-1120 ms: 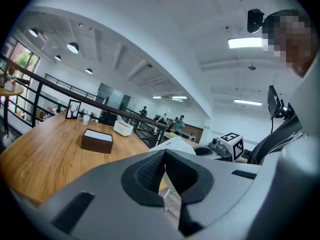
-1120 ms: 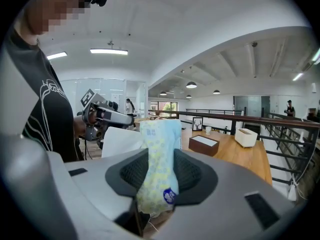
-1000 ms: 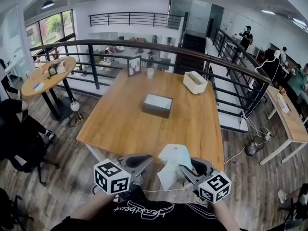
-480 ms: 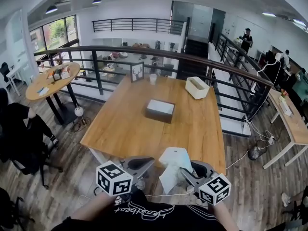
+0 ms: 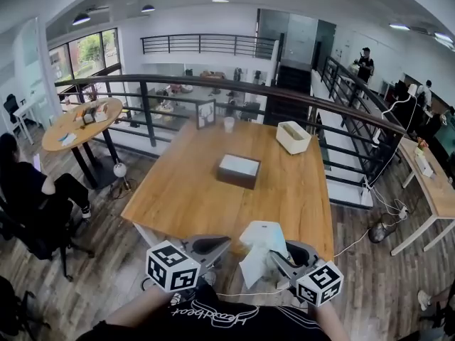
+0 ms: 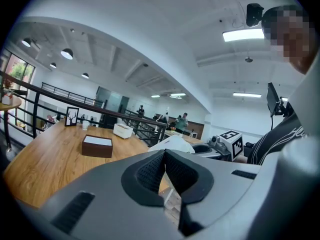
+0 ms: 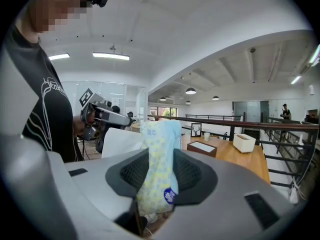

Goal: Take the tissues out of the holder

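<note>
My right tool (image 7: pixel 162 171) is pinching a soft pack of tissues (image 7: pixel 159 149) across its middle. The jaws stand partly apart because the pack's bulk fills the gap, and the dimpled black pads press into both faces. The pack is crinkly plastic film, pale with a small yellow and blue print and a round blue sticker low on one side. It stands upright so the grip lands on its broad flat faces and not on the slippery edges. A plain white sheet (image 7: pixel 117 143) shows just behind the pack, on the side toward my left tool; I judge it to be a loose tissue, but I cannot tell whether it is attached to the pack. My left tool (image 6: pixel 164 159) has its pads pressed together with nothing between them, idle while the right one carries. The pack is out of the holder (image 5: pixel 238 170) and well short of it, on my side. The holder is a low dark-brown box with a flat white top, sitting in the middle of the wooden desk (image 5: pixel 178 190). Beyond the holder, to its right, stands a white open bin (image 5: pixel 293 137). A paper cup (image 5: pixel 228 124) is straight behind the holder.
</note>
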{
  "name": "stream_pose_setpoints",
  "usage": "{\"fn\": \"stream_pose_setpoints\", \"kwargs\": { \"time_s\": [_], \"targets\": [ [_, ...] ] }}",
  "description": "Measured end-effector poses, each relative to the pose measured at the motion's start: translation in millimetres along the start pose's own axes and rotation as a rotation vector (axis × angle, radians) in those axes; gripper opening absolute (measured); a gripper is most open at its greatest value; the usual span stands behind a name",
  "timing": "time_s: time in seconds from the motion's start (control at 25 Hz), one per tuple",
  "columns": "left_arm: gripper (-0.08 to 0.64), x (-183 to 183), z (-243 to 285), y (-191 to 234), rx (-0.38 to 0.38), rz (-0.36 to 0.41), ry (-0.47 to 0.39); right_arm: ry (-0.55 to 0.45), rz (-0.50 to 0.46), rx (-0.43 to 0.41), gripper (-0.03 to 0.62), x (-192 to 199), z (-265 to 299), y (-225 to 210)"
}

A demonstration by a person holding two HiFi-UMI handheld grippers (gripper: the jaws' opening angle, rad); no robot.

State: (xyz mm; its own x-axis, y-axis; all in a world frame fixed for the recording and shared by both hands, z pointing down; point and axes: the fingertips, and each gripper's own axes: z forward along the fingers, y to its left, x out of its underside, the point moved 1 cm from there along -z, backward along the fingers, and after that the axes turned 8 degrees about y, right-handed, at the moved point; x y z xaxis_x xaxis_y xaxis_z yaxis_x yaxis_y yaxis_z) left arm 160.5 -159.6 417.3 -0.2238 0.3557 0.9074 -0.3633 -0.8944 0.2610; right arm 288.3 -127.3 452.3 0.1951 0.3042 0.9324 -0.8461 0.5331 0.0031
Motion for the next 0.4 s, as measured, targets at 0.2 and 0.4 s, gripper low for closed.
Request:
{"fn": "stream_pose_setpoints", "kwargs": {
  "time_s": [0.2, 0.4],
  "targets": [
    [0.013, -5, 9, -15, 0.010, 0.014, 0.006, -0.010, 0.013, 0.017, 0.146, 4, -17, -9],
    [0.012, -5, 12, -8, 0.012, 0.019, 0.001, -0.021, 0.014, 0.021, 0.146, 3, -11, -12]
  ]
}}
